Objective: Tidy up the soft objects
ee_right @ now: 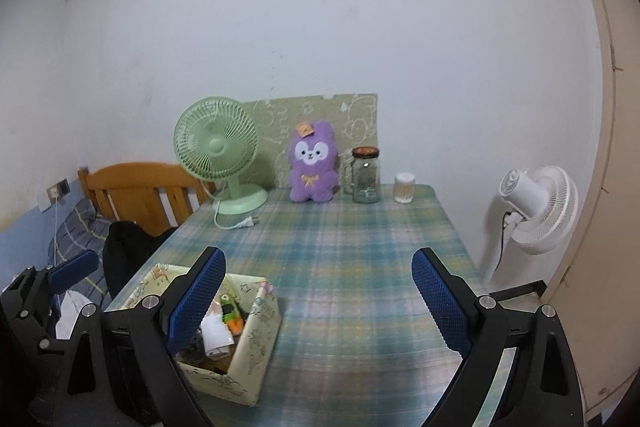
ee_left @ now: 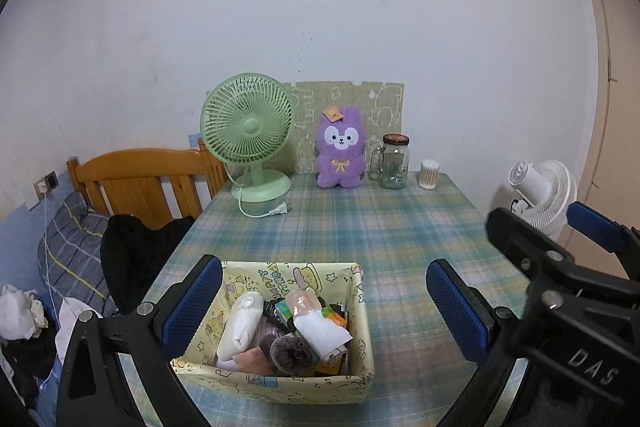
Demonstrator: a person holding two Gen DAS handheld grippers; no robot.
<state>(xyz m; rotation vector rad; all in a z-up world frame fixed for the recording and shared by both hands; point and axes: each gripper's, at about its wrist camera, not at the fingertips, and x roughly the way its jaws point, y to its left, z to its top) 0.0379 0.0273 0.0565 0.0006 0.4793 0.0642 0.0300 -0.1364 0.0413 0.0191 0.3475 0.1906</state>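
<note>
Fabric storage box [ee_left: 276,383] on the near part of the plaid-covered surface [ee_left: 380,227], packed with soft bundles: a white pouch [ee_left: 240,327], a white roll [ee_left: 320,335], a grey-brown knitted piece [ee_left: 288,351] and other small packets. Both grippers are seen with fingers wide apart and nothing held: the left gripper [ee_left: 324,311] is poised over the box, the right gripper [ee_right: 320,303] hangs beside it over bare cloth. A purple plush toy [ee_left: 340,155] is propped upright at the far edge of the surface, between a green fan [ee_left: 250,139] and a glass jar [ee_left: 394,163]. The scene fits equally a box being filled and one about to be emptied, so no move is prescribed. For any grasp here, soft items are best pinched at mid-body, with the box steadied against sliding and the jar given clearance.
</note>
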